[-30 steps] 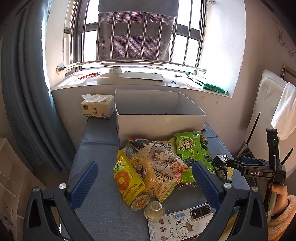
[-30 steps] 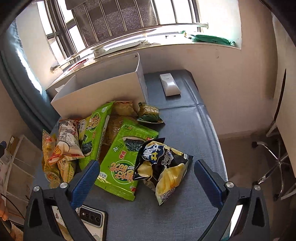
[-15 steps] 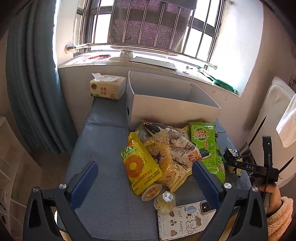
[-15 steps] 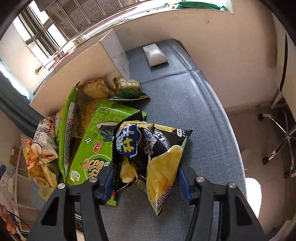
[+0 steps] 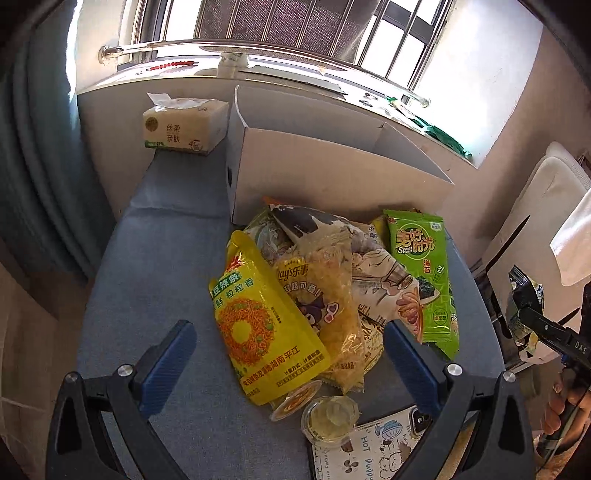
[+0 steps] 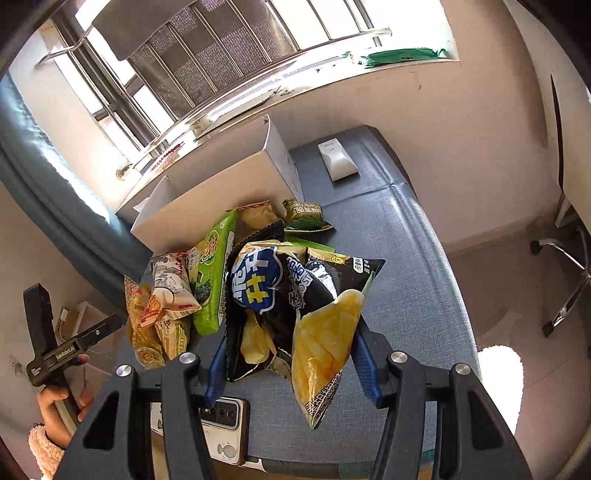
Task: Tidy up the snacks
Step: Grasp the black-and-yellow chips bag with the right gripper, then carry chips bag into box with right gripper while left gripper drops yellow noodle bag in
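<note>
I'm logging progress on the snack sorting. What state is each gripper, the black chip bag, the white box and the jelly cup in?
Right gripper: shut on the black chip bag, bag lifted.
Left gripper: open, empty.
White box: open-topped; contents not visible.
Jelly cup: sealed, upright.

Bright daylight floods in from the window (image 5: 295, 33) at the top of both frames, blown out to white. Fisheye bending curves the edges, corners fall black. Snack bags show mild glare; focus is sharp.
</note>
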The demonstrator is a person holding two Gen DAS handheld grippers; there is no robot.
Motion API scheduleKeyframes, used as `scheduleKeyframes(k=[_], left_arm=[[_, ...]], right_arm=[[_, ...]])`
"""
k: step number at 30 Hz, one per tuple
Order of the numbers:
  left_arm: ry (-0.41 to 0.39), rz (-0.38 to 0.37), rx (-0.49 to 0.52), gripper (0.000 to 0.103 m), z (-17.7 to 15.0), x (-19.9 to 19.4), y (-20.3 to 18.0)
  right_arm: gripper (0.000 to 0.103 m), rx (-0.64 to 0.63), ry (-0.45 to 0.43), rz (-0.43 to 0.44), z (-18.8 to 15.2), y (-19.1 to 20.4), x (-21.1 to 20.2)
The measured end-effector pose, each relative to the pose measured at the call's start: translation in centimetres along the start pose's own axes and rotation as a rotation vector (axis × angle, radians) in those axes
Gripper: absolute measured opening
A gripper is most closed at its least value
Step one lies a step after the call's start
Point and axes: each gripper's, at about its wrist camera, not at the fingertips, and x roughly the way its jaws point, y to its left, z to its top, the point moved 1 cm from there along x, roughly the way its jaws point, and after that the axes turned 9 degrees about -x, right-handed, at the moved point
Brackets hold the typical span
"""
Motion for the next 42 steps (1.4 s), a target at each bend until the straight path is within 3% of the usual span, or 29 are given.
scheduleKeyframes(k=[5, 10, 14, 15, 16, 17, 18, 20, 23, 26, 32, 38, 42], left_arm=[[0.005, -0.101, -0.18, 0.103, 0.6, 0.8, 2.9], [-0.006, -0.057, -0.281, 0.102, 1.1, 1.9, 5.3], [0.067, -0.085, -0.353, 0.1, 0.9, 4.6, 6.4], [0.086, -0.122, -0.381, 0.099, 0.7, 5.4, 6.7], [0.062, -0.134, -0.386, 0.094, 0.6, 5.3, 6.8], [0.059, -0.145, -0.384, 0.078, 0.7, 5.3, 6.9], [0.068, -0.197, -0.409, 0.071, 0.8, 5.5, 7.1], [0.071, -0.215, -0.436, 0.052, 0.9, 5.5, 7.8], [0.056, -0.179, -0.418, 0.033, 0.7, 5.1, 8.6], [0.023, -0.189, -0.404, 0.029, 0.3, 4.0, 9.6], [-0.121, -0.198, -0.319, 0.028, 1.7, -1.0, 8.7], [-0.213, -0.278, -0.178, 0.028, 8.4, -3.5, 3.6], [-0.233, -0.269, -0.104, 0.028, 14.4, -2.3, -0.3]], right_arm=[[0.061, -0.016, 0.008, 0.004, -0.9, 0.6, -0.5], [0.061, -0.011, 0.023, 0.018, -1.2, 0.7, 0.2], [0.061, -0.025, 0.038, 0.029, -1.3, 1.3, 0.8], [0.061, -0.029, 0.043, 0.03, -1.3, 1.4, 0.9], [0.061, -0.033, 0.046, 0.032, -1.3, 1.6, 1.0], [0.061, -0.035, 0.046, 0.034, -1.3, 1.7, 1.1], [0.061, -0.038, 0.047, 0.036, -1.3, 1.9, 1.1], [0.061, -0.046, 0.049, 0.036, -1.3, 2.1, 1.2], [0.061, -0.051, 0.049, 0.04, -1.3, 2.4, 1.2], [0.061, -0.062, 0.051, 0.041, -1.3, 2.8, 1.3], [0.061, -0.091, 0.02, 0.051, 0.3, 4.0, 1.3], [0.061, -0.195, -0.055, 0.05, 6.6, 6.7, 2.1], [0.061, -0.273, -0.083, 0.016, 12.8, 8.7, 4.3]])
